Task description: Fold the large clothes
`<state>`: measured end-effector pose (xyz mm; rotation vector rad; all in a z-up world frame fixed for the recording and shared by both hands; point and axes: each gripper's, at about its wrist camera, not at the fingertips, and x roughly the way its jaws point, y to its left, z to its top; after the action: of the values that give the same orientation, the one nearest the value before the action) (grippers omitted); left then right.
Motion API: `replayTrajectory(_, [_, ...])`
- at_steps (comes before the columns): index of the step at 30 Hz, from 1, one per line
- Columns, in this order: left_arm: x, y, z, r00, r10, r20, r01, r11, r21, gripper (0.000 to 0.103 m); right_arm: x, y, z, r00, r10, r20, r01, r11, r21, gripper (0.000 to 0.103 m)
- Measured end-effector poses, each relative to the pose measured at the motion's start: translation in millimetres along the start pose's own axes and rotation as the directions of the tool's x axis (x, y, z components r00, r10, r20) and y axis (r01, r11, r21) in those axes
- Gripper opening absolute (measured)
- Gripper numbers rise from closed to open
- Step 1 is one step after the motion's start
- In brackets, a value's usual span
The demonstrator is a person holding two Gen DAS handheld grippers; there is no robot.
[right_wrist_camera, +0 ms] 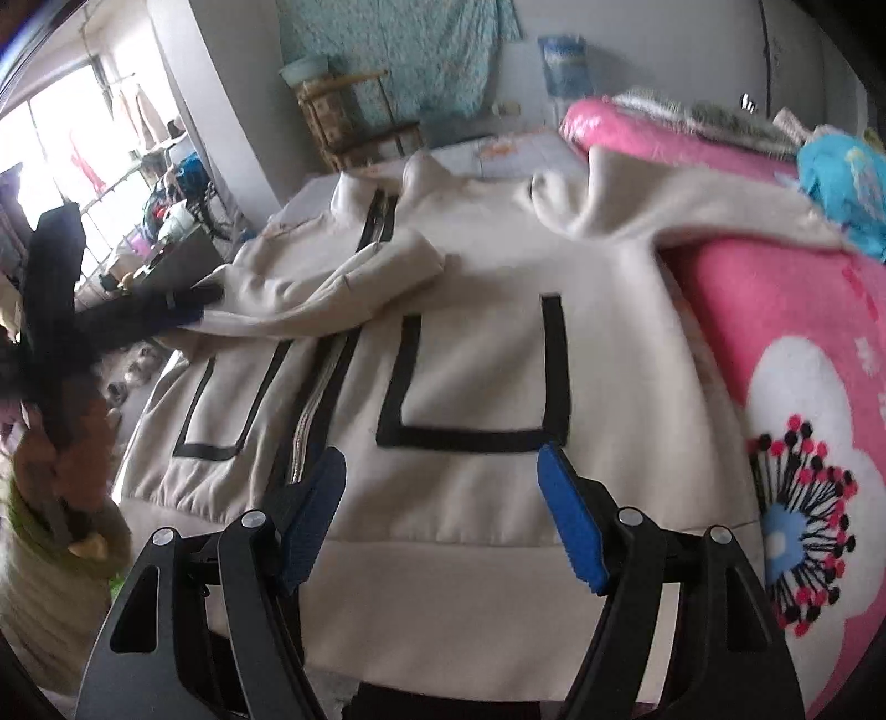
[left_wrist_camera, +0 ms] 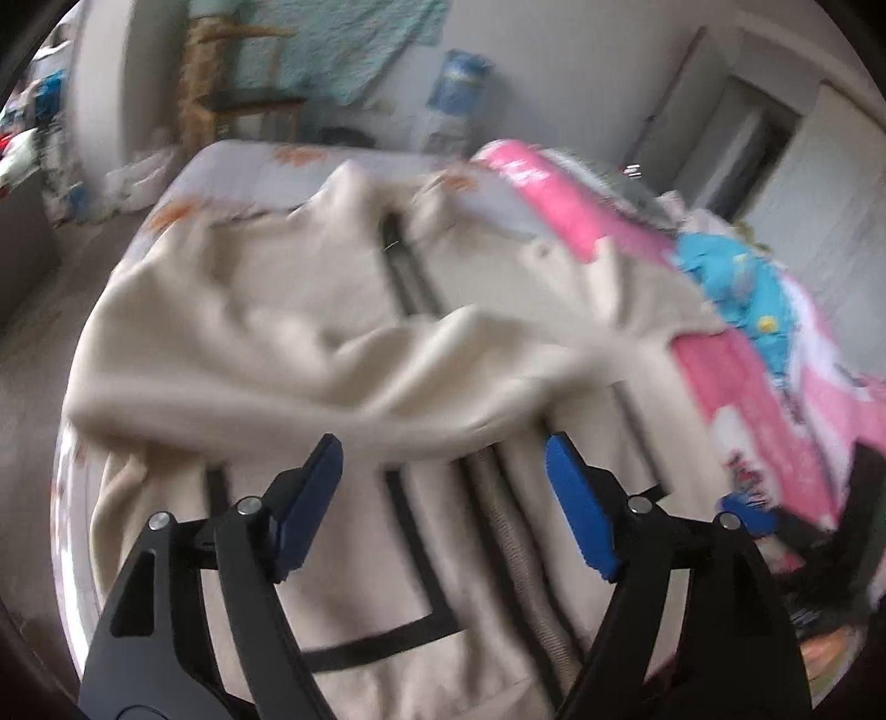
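Observation:
A large cream zip jacket [right_wrist_camera: 470, 332] with black-outlined pockets lies front up on the bed; it also shows in the left wrist view [left_wrist_camera: 310, 310]. Its left sleeve [right_wrist_camera: 343, 282] is folded across the chest. Its right sleeve [right_wrist_camera: 637, 205] drapes up onto the pink blanket. My left gripper [left_wrist_camera: 443, 454] is open and empty just above the folded sleeve [left_wrist_camera: 360, 376]; in the right wrist view it appears as a dark shape [right_wrist_camera: 149, 315] beside that sleeve. My right gripper [right_wrist_camera: 440, 465] is open and empty over the jacket's hem, above the right pocket.
A pink flowered blanket [right_wrist_camera: 786, 343] is heaped along the right side of the bed, with a blue cloth [right_wrist_camera: 847, 177] on top. A wicker shelf [right_wrist_camera: 343, 116] and a turquoise hanging cloth [right_wrist_camera: 398, 50] stand behind the bed. A window and cluttered racks [right_wrist_camera: 138, 183] are on the left.

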<state>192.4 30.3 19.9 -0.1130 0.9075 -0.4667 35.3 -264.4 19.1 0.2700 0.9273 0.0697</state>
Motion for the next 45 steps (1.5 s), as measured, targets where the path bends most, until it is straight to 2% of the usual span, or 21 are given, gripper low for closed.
replayTrajectory(3, [2.3, 15.2, -18.9, 0.991, 0.134, 0.012, -0.133, 0.991, -0.012, 0.073, 0.6, -1.7, 12.7, 0.998, 0.059, -0.027, -0.059, 0.998, -0.012, 0.070])
replayTrajectory(6, [6.4, 31.8, -22.0, 0.980, 0.198, 0.024, -0.197, 0.979, -0.054, 0.072, 2.4, -2.9, 36.4, 0.989, 0.144, -0.046, -0.145, 0.989, -0.014, 0.070])
replayTrajectory(8, [5.8, 43.0, -26.8, 0.972, 0.232, 0.035, -0.229, 0.971, -0.073, 0.072, 13.9, -4.9, 56.9, 0.970, 0.231, -0.076, -0.230, 0.973, 0.026, 0.070])
replayTrajectory(9, [6.5, 49.5, -26.4, 0.963, 0.268, 0.037, -0.265, 0.961, -0.082, 0.071, 24.3, -7.6, 68.0, 0.958, 0.268, -0.101, -0.262, 0.963, 0.070, 0.070])
replayTrajectory(11, [11.3, 57.7, -26.0, 0.949, 0.313, 0.042, -0.309, 0.947, -0.082, 0.066, 47.7, -10.1, 87.7, 0.939, 0.310, -0.148, -0.291, 0.947, 0.139, 0.070])
replayTrajectory(12, [12.0, 60.9, -27.5, 0.945, 0.325, 0.043, -0.320, 0.944, -0.084, 0.063, 58.4, -10.9, 94.1, 0.936, 0.311, -0.163, -0.287, 0.945, 0.157, 0.068])
replayTrajectory(16, [19.6, 78.5, -31.4, 0.941, 0.337, 0.036, -0.330, 0.935, -0.133, 0.050, 111.4, -13.5, 121.8, 0.935, 0.273, -0.228, -0.228, 0.952, 0.204, 0.056])
replayTrajectory(19, [21.6, 92.5, -37.1, 0.946, 0.321, 0.040, -0.309, 0.933, -0.186, 0.041, 146.5, -16.4, 135.5, 0.940, 0.214, -0.265, -0.161, 0.965, 0.209, 0.050])
replayTrajectory(21, [20.1, 97.7, -39.4, 0.955, 0.292, 0.050, -0.276, 0.938, -0.208, 0.038, 163.1, -13.1, 140.7, 0.947, 0.155, -0.282, -0.110, 0.980, 0.167, 0.045])
replayTrajectory(24, [19.9, 106.2, -40.7, 0.961, 0.268, 0.061, -0.246, 0.937, -0.248, 0.037, 171.0, -1.2, 140.3, 0.951, 0.102, -0.293, -0.080, 0.993, 0.087, 0.036])
replayTrajectory(27, [19.7, 109.8, -42.0, 0.964, 0.256, 0.067, -0.231, 0.937, -0.263, 0.036, 171.5, 15.3, 134.7, 0.953, 0.041, -0.300, -0.052, 0.998, -0.031, 0.027])
replayTrajectory(28, [19.1, 109.3, -42.3, 0.964, 0.257, 0.067, -0.231, 0.937, -0.262, 0.036, 170.8, 19.6, 133.4, 0.953, 0.027, -0.302, -0.046, 0.997, -0.055, 0.020])
replayTrajectory(29, [19.3, 108.7, -42.4, 0.964, 0.259, 0.066, -0.234, 0.937, -0.260, 0.036, 170.2, 25.3, 131.4, 0.953, 0.001, -0.301, -0.029, 0.996, -0.089, 0.017])
replayTrajectory(30, [19.4, 108.9, -42.3, 0.963, 0.261, 0.065, -0.236, 0.936, -0.260, 0.036, 168.7, 29.7, 131.2, 0.955, -0.015, -0.295, -0.019, 0.993, -0.114, 0.009])
replayTrajectory(31, [19.8, 108.4, -42.3, 0.962, 0.265, 0.063, -0.241, 0.936, -0.256, 0.036, 166.1, 35.4, 132.2, 0.957, -0.038, -0.286, -0.005, 0.989, -0.147, 0.006])
replayTrajectory(33, [21.0, 107.2, -42.2, 0.960, 0.272, 0.062, -0.248, 0.935, -0.251, 0.036, 157.2, 37.7, 141.7, 0.966, -0.064, -0.251, 0.019, 0.984, -0.176, 0.006])
replayTrajectory(37, [20.0, 107.0, -42.5, 0.960, 0.275, 0.062, -0.251, 0.934, -0.256, 0.036, 114.9, 53.4, 178.6, 0.995, -0.081, -0.057, 0.066, 0.973, -0.223, 0.005])
replayTrajectory(39, [20.0, 107.1, -42.0, 0.959, 0.277, 0.060, -0.253, 0.933, -0.257, 0.036, 87.0, 60.4, 206.2, 0.993, -0.087, 0.076, 0.103, 0.966, -0.239, 0.005])
replayTrajectory(41, [20.1, 106.6, -41.7, 0.958, 0.281, 0.059, -0.257, 0.932, -0.254, 0.035, 65.7, 59.2, 224.0, 0.984, -0.084, 0.159, 0.119, 0.967, -0.226, 0.005])
replayTrajectory(43, [20.5, 105.8, -41.4, 0.957, 0.286, 0.057, -0.263, 0.931, -0.251, 0.035, 60.5, 52.1, 233.9, 0.977, -0.105, 0.184, 0.144, 0.966, -0.214, 0.005])
replayTrajectory(45, [20.5, 105.2, -41.6, 0.955, 0.290, 0.055, -0.268, 0.930, -0.250, 0.034, 74.8, 41.1, 238.0, 0.980, -0.128, 0.155, 0.157, 0.967, -0.200, 0.005])
